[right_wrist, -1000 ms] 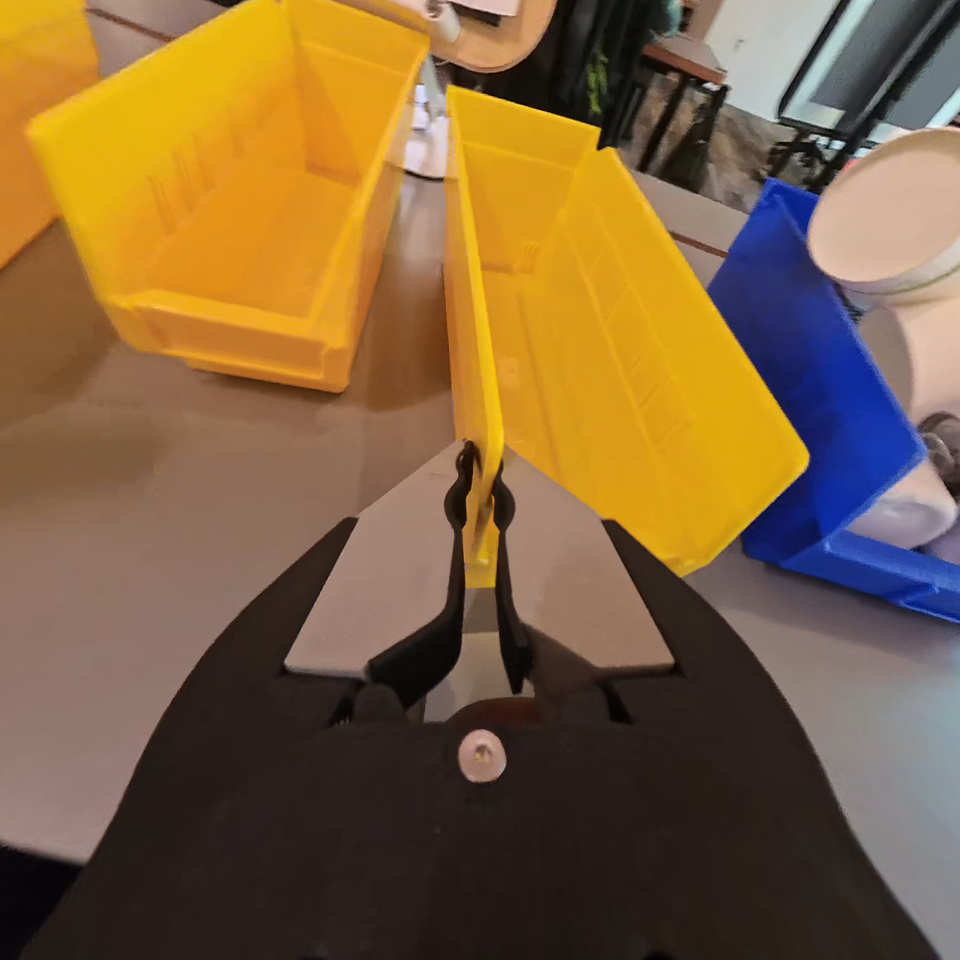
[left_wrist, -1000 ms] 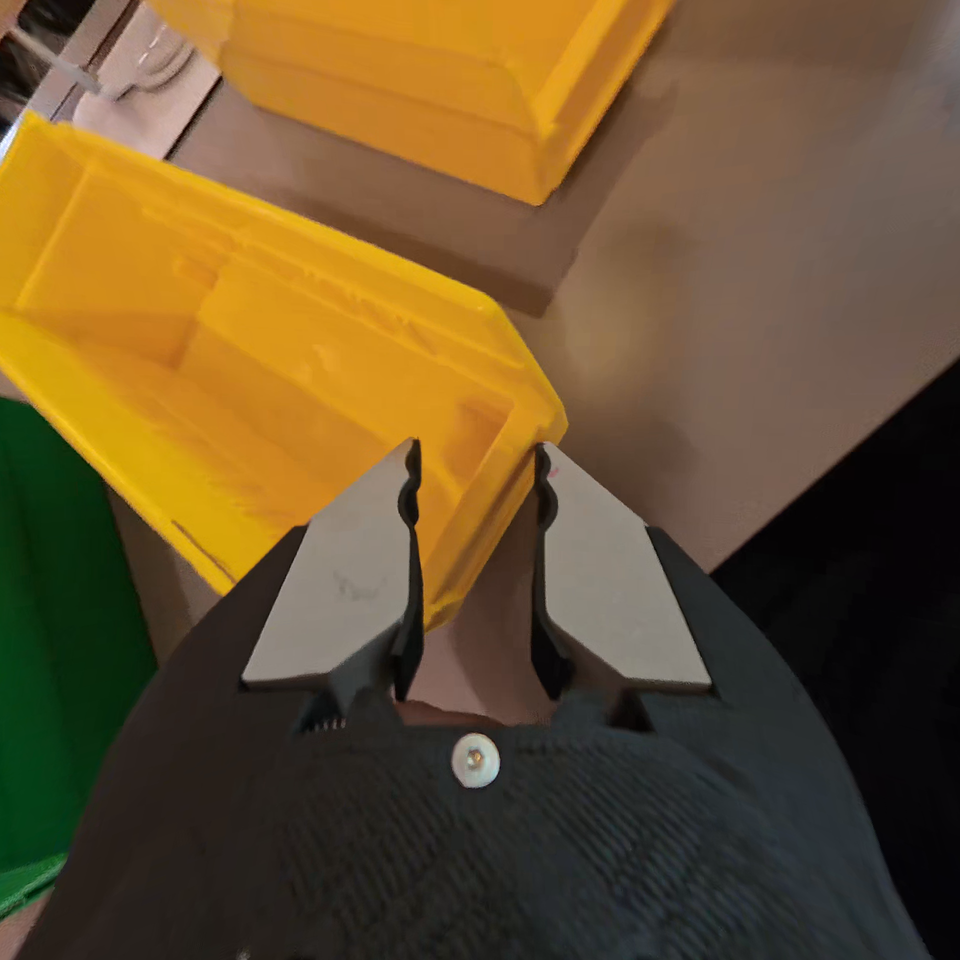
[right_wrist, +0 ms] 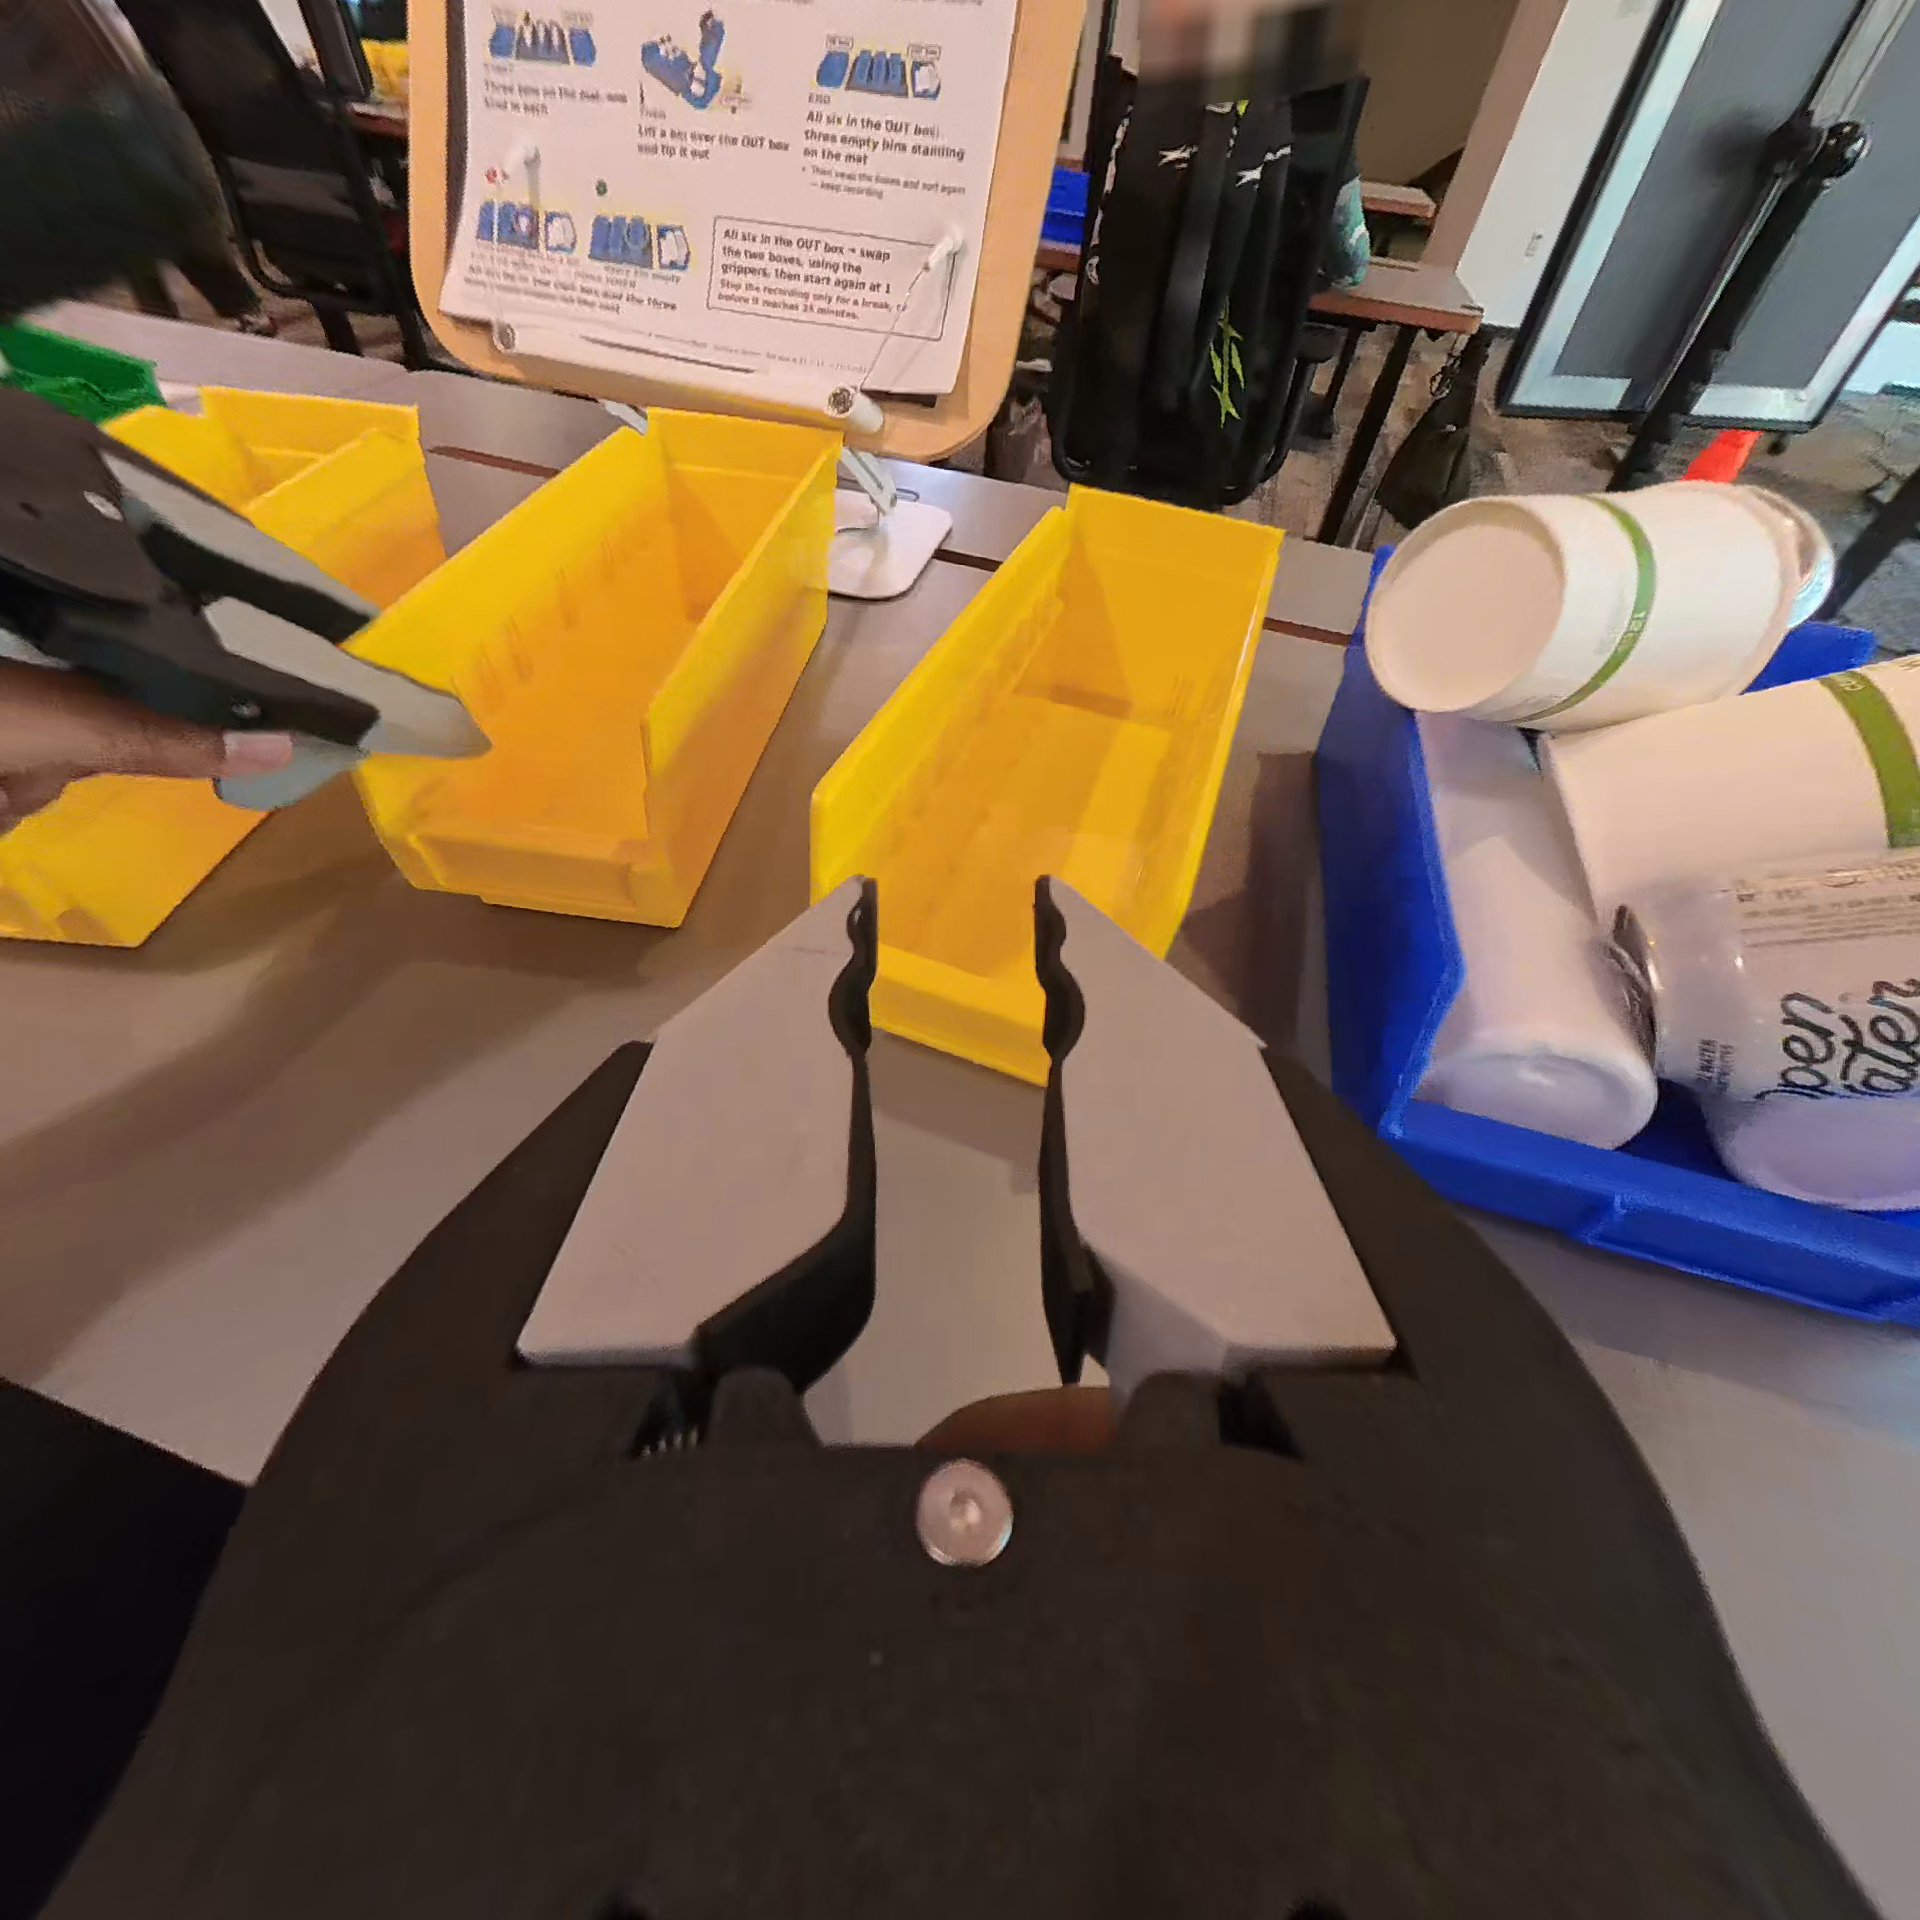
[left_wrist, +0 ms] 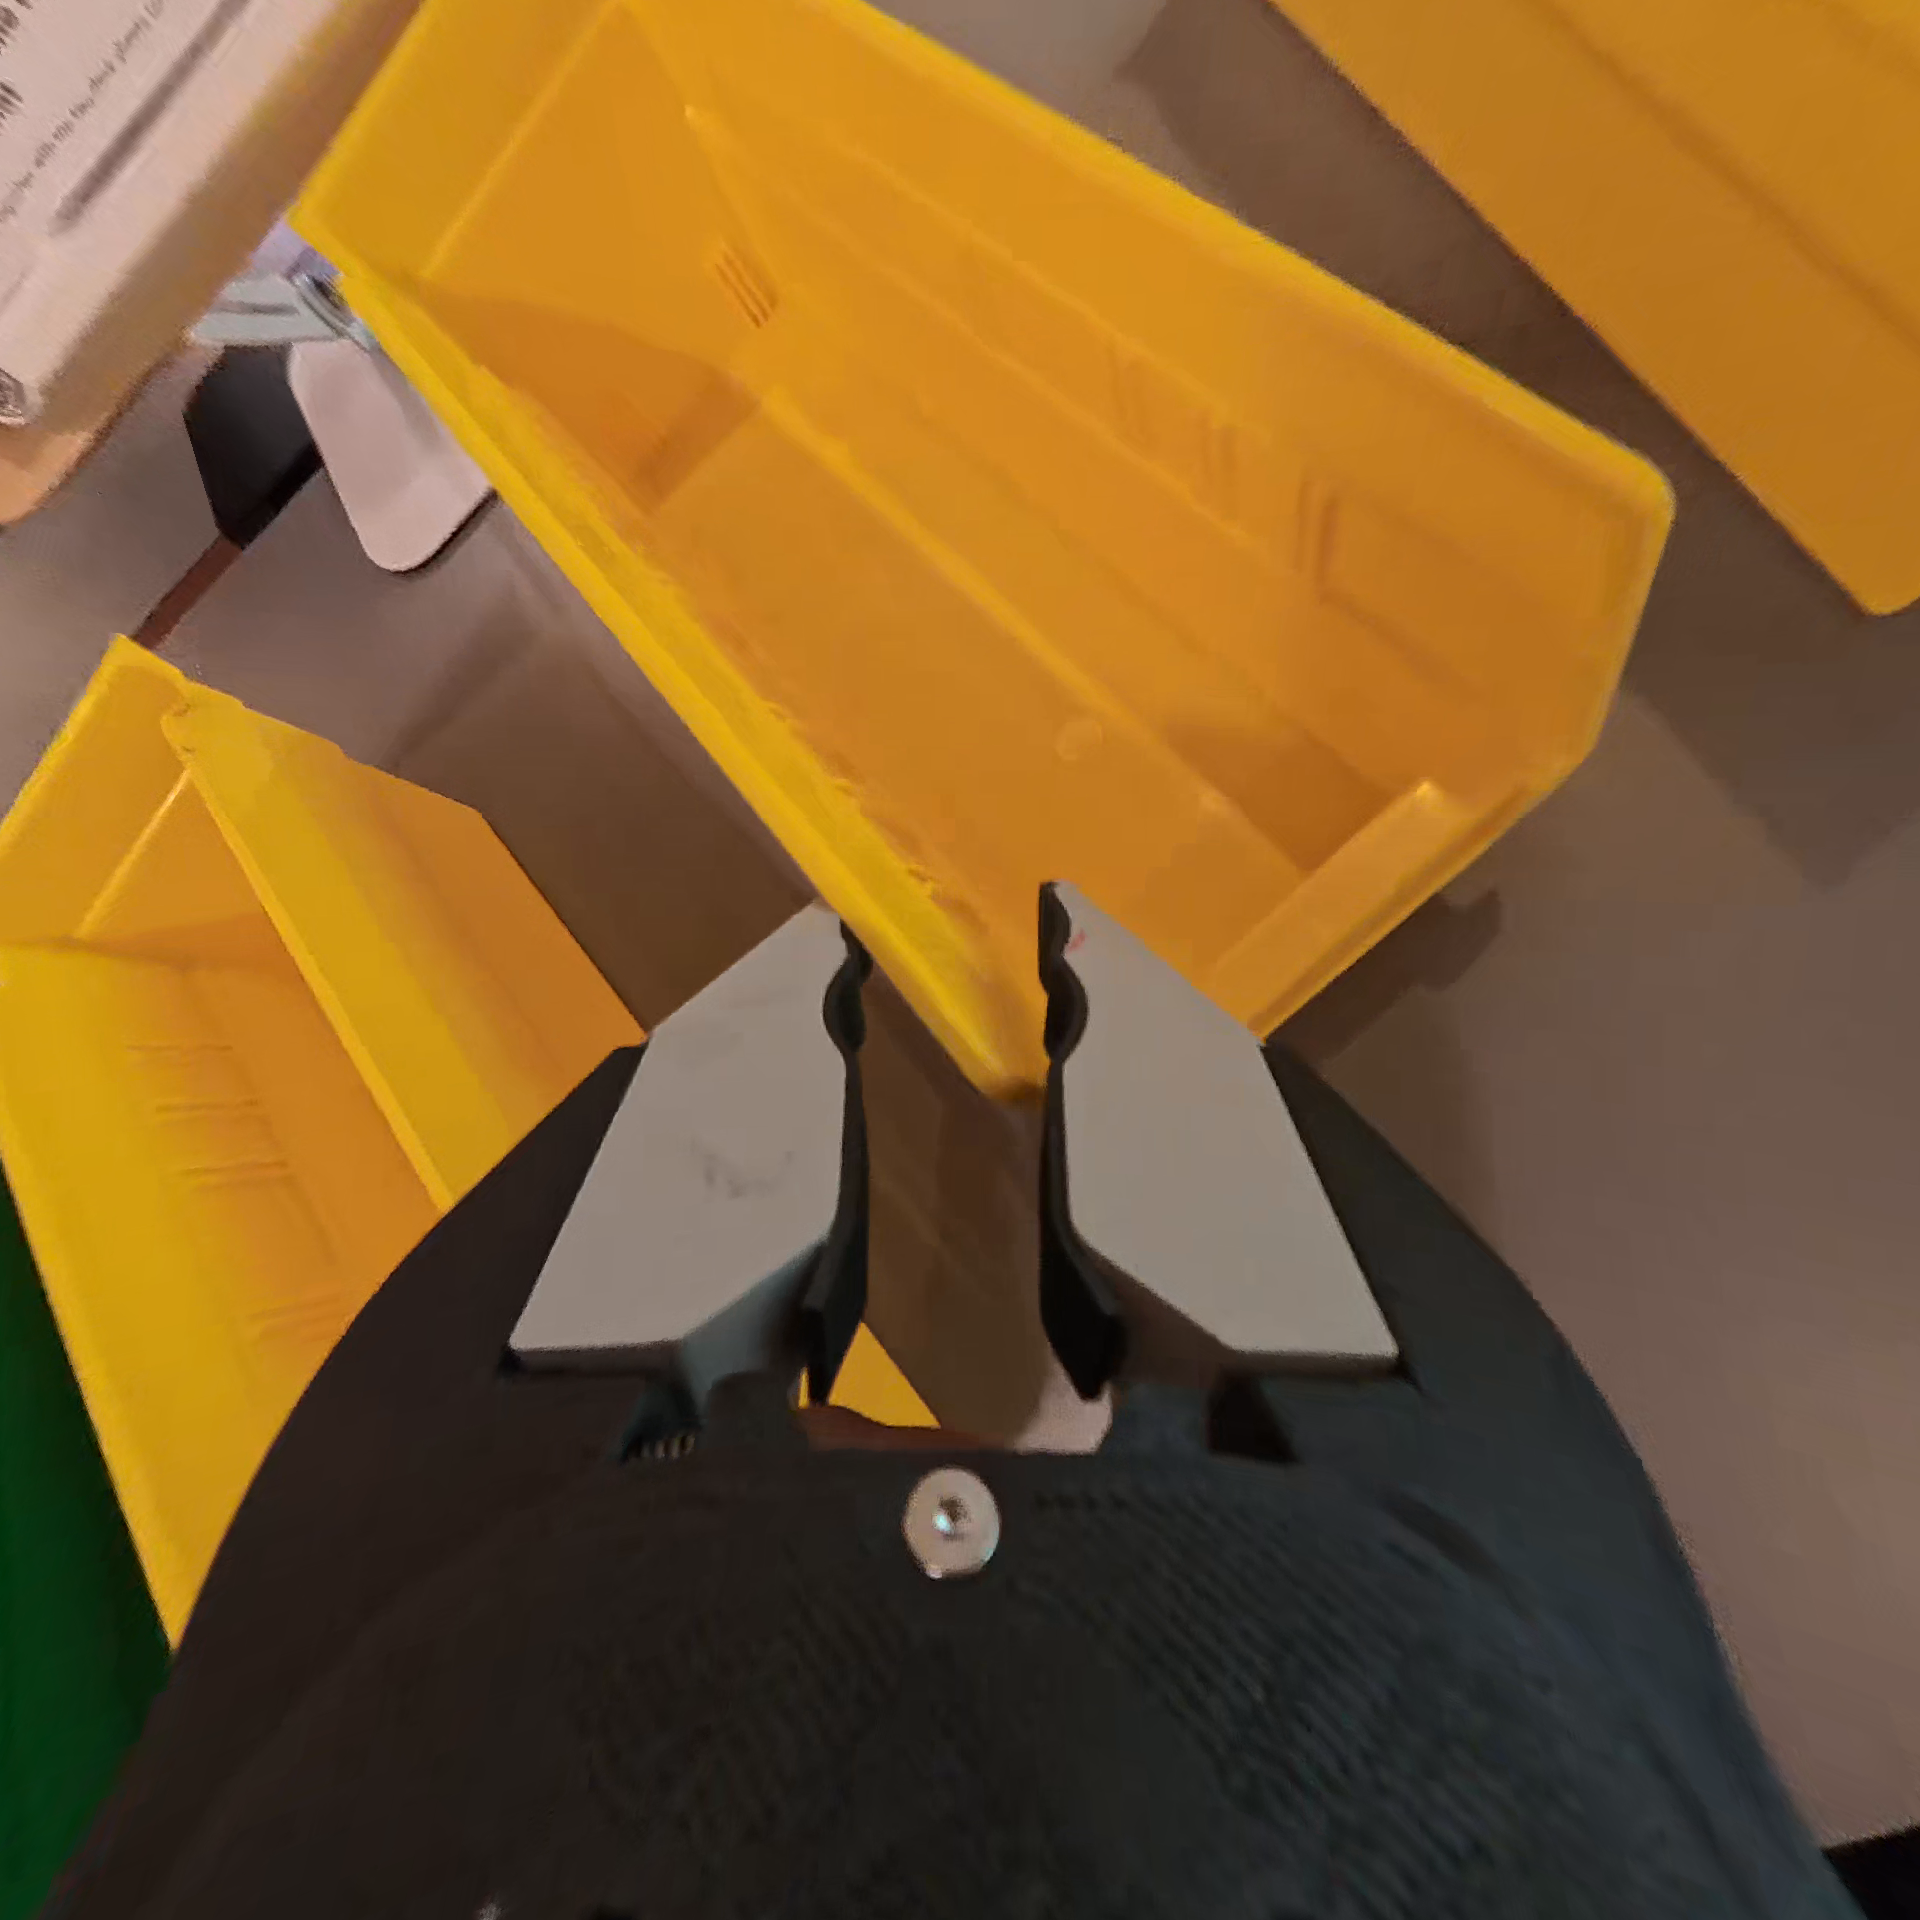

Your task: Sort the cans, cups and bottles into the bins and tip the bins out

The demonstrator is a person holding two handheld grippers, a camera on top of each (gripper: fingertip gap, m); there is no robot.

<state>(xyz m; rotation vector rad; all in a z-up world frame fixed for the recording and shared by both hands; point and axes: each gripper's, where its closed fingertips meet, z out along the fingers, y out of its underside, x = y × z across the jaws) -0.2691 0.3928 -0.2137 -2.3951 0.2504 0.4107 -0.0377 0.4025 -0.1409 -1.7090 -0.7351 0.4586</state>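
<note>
Three empty yellow bins stand in a row on the table: left [right_wrist: 125,862], middle [right_wrist: 582,707], right [right_wrist: 1039,727]. My right gripper [right_wrist: 951,894] is open and empty, just in front of the right bin's low front edge. My left gripper [left_wrist: 945,914] is open, with the front corner of the middle bin [left_wrist: 1039,520] between its fingers; the wall lies against the right finger. The left gripper also shows in the right wrist view [right_wrist: 416,738]. A blue bin [right_wrist: 1382,935] at the right holds two white paper cups [right_wrist: 1558,613], a white bottle [right_wrist: 1527,997] and a white can [right_wrist: 1818,1029].
A green bin [right_wrist: 62,374] stands at the far left. A board with an instruction sheet [right_wrist: 727,208] stands on a stand behind the bins. The left bin [left_wrist: 208,1039] and right bin [left_wrist: 1662,208] flank the middle one closely. Chairs and bags lie beyond the table [right_wrist: 312,1091].
My right gripper let go of the right bin's wall and drew back; that bin now stands upright. My left gripper moved from the left bin to the middle bin's corner.
</note>
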